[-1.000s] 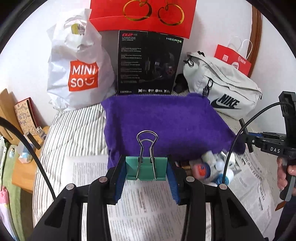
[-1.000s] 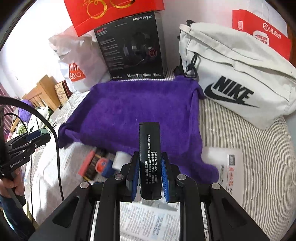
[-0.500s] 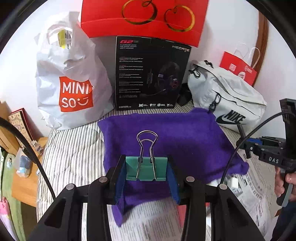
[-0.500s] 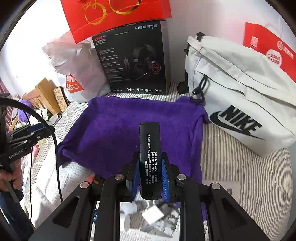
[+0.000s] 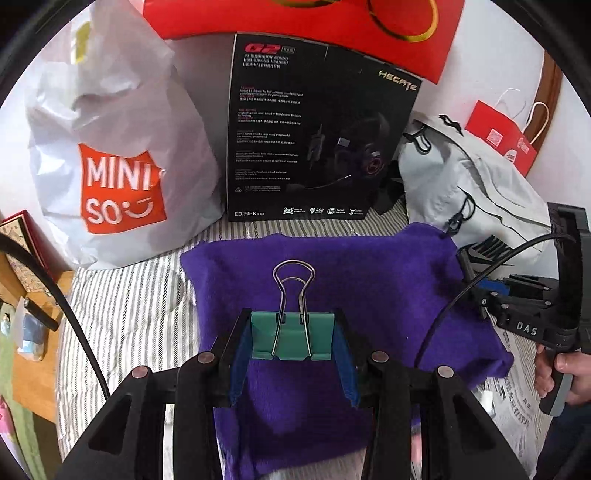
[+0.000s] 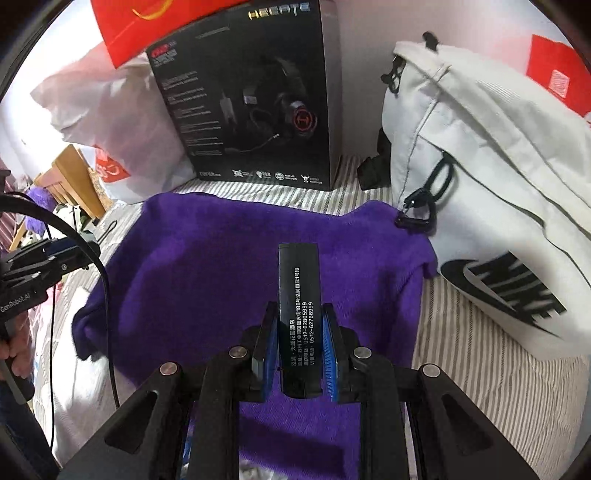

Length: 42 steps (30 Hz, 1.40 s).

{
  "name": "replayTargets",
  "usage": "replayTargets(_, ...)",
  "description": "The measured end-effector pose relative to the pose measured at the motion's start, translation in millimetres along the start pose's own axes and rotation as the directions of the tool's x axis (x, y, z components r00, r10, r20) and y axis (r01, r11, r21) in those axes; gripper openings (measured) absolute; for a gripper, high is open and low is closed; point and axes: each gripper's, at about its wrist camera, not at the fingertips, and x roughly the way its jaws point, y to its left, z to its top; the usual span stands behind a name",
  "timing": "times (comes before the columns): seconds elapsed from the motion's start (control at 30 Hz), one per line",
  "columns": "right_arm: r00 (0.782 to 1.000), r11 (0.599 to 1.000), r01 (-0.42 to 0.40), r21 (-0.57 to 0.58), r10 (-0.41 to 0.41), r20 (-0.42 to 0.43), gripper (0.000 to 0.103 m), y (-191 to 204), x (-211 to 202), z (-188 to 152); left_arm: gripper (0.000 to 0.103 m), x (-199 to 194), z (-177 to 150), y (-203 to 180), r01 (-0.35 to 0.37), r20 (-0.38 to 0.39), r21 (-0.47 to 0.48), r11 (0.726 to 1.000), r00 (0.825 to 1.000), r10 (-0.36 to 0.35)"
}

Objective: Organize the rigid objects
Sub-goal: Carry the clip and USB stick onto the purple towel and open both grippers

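One teal binder clip (image 5: 293, 336). One slim black box (image 6: 298, 314). One purple towel (image 5: 369, 288). One headset box (image 5: 314, 129). One Miniso bag (image 5: 118, 166). One Nike bag (image 6: 498, 184). Two red paper bags (image 5: 502, 136) (image 5: 303, 22). Two grippers (image 5: 293, 354) (image 6: 298, 354).

Even, soft indoor light, faint shadows on the purple cloth (image 6: 229, 258); strong fisheye bending and black vignette at edges; right-wrist view slightly motion-blurred.

Both grippers carried forward over the purple towel (image 5: 369, 295), newspaper and small bottles now out of view
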Motion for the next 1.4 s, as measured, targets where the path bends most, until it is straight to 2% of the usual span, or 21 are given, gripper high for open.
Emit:
replayTargets(0.2, 0.999, 0.999, 0.044, 0.003, -0.044, -0.027, 0.022, -11, 24, 3, 0.039, 32, 7, 1, 0.009, -0.05, -0.015, 1.0, 0.999, -0.01)
replayTargets(0.53, 0.994, 0.998, 0.054, 0.02, -0.052, -0.099, 0.022, -27, 53, 7, 0.039, 73, 10, 3, -0.002, -0.097, -0.038, 0.999, 0.995, -0.002)
replayTargets(0.7, 0.99, 0.998, 0.055, 0.022, -0.052, -0.129, 0.022, -27, 64, 10, 0.039, 84, 12, 0, -0.008, -0.119, -0.023, 1.0, 0.993, 0.006)
replayTargets(1.03, 0.985, 0.995, 0.092, -0.044, -0.097, -0.141, 0.022, -15, 72, 15, 0.039, 107, 11, -1, -0.026, -0.177, -0.013, 1.0, 0.984, 0.023)
replayTargets(1.4, 0.988, 0.996, 0.051, -0.071, -0.061, -0.142, 0.023, -19, 73, 15, 0.041, 111, 7, -9, -0.054, -0.168, 0.036, 0.998, 0.984, 0.059)
